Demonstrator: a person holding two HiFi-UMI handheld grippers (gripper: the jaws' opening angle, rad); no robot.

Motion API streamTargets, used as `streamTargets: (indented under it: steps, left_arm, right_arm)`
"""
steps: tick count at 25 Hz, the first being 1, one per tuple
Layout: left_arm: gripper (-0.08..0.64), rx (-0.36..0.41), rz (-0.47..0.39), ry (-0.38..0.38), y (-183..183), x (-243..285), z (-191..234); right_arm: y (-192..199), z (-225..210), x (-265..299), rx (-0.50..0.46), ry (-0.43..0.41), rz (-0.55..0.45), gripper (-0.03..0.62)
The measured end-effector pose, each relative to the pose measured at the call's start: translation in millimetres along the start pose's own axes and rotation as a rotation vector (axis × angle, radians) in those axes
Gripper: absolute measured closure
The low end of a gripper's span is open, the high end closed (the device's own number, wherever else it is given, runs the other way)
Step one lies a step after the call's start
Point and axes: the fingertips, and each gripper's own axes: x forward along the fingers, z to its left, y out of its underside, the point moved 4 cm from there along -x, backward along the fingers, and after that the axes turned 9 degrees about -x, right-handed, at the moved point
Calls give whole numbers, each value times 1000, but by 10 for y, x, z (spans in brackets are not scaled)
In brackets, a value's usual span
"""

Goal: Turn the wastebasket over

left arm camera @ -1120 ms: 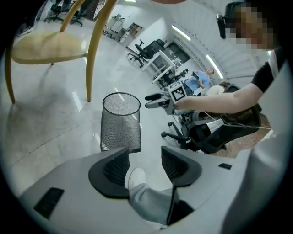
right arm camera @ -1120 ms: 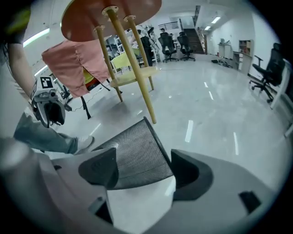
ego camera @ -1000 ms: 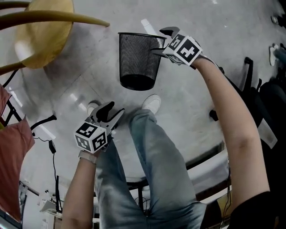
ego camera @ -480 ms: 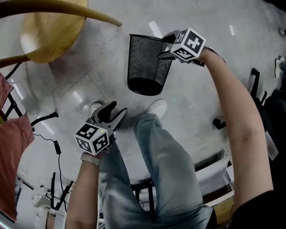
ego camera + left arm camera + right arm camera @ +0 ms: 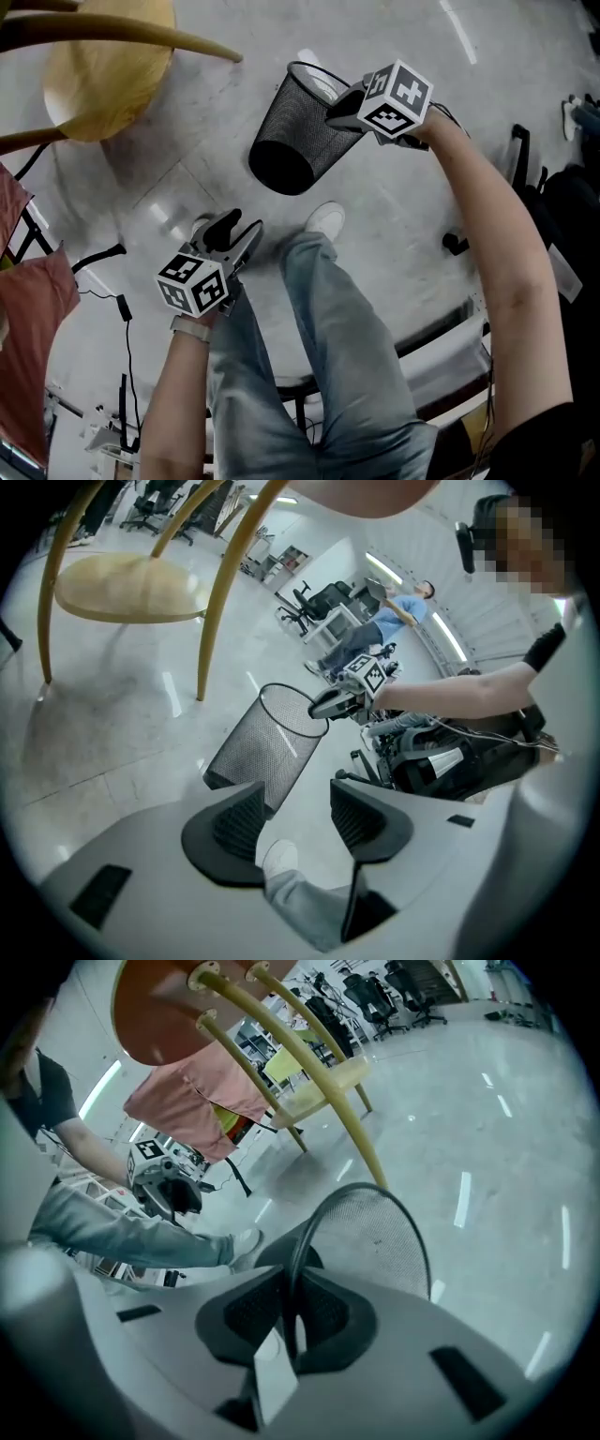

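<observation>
One black mesh wastebasket (image 5: 302, 139), tilted, perhaps lifted, round rim pinched by closing right gripper (image 5: 339, 108), left gripper (image 5: 238, 232) spread, empty.

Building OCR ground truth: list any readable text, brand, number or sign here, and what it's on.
No readable text in any view.
Cube on left gripper: square black-and-white marker patterns, no letters.
Cube on right gripper, whose jaws are closing on the wastebasket rim: same, patterns only.
No label visible on the wastebasket's plain mesh.
</observation>
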Motion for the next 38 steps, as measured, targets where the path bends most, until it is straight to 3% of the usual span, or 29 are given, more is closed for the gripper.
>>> streamTargets:
  steps: [2, 4, 11, 17, 26, 35, 38]
  left_arm:
    - [337, 27, 23, 17, -19, -42, -64]
    - [339, 62, 40, 34, -44, -92, -133]
    - [350, 182, 99, 101, -164, -208, -220]
    - [350, 213, 134, 107, -206, -345, 1]
    - [350, 249, 202, 116, -235, -499, 281]
    - [350, 248, 209, 125, -162, -473, 387]
    - [350, 245, 209, 127, -112, -484, 406]
  right_arm:
    - [-57, 189, -105, -32, 4, -1, 568]
    - [-81, 308, -194, -93, 61, 40, 568]
    - [-7, 251, -364, -170, 437, 224, 569]
    - [93, 441, 101, -215, 590, 368, 568]
    - [57, 685, 742, 54, 685, 295, 565]
    - [130, 722, 1048, 85, 801, 316, 560]
    - [136, 708, 1121, 110, 794, 308, 441]
